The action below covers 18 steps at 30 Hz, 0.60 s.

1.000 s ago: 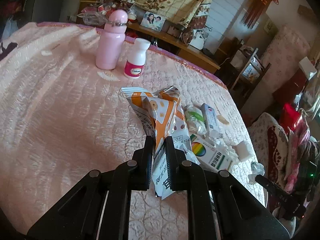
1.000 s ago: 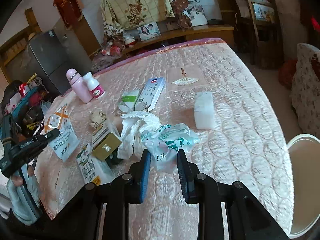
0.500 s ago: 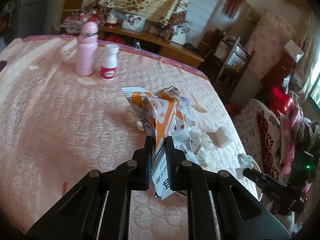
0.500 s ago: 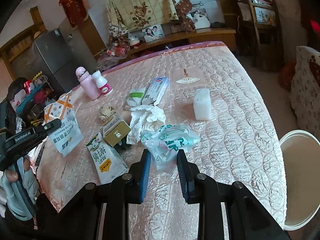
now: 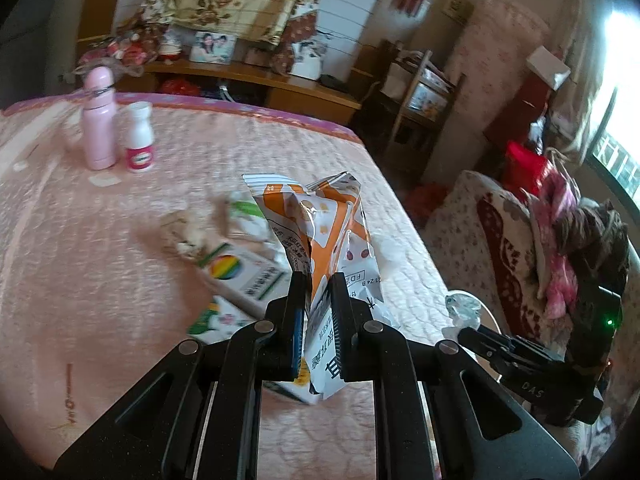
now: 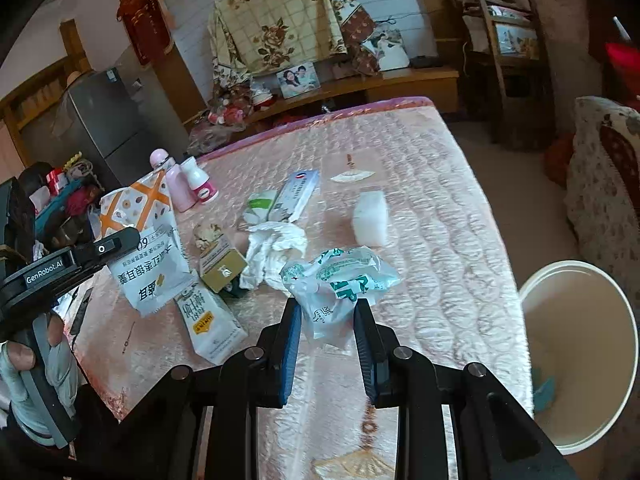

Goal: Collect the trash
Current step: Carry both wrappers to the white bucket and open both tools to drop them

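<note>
Now the left gripper (image 5: pixel 316 312) is pinching an orange snack bag (image 5: pixel 320 232) above the table (image 5: pixel 100 272), while the right gripper (image 6: pixel 326 340) is squeezing a crumpled green-printed wrapper (image 6: pixel 340 276) near the bin (image 6: pixel 580 356).

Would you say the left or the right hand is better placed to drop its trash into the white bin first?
Right, probably: the right gripper with its crumpled green-and-white wrapper is beside the white bin; the left gripper with the orange snack bag is farther away.
</note>
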### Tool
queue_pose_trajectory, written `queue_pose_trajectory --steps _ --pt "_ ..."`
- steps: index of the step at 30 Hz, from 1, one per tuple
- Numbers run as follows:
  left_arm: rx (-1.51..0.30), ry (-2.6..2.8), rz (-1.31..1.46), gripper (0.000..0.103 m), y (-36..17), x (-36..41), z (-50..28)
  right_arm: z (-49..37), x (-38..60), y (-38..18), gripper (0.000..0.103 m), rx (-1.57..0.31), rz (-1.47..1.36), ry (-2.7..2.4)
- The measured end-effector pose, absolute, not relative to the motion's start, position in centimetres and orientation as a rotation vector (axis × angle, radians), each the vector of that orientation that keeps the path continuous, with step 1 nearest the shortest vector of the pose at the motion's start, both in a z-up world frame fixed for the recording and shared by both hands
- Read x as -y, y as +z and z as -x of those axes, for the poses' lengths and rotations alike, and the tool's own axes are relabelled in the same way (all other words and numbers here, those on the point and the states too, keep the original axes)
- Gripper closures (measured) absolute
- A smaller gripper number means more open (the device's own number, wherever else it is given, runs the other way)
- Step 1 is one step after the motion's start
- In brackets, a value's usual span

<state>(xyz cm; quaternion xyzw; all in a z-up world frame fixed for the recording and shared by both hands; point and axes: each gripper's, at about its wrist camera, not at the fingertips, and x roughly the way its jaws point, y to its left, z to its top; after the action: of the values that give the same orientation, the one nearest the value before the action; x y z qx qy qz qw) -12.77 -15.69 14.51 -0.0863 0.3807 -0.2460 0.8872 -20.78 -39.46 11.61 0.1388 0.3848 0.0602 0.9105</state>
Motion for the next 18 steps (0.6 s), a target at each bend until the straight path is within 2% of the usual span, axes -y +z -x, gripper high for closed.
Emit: queue_pose_trajectory --steps 18 --pt "-0.849 -0.702 0.077 0.093 13.5 28.9 14.4 26.0 48.2 12.2 0.077 -0.77 -0.323 -0.048"
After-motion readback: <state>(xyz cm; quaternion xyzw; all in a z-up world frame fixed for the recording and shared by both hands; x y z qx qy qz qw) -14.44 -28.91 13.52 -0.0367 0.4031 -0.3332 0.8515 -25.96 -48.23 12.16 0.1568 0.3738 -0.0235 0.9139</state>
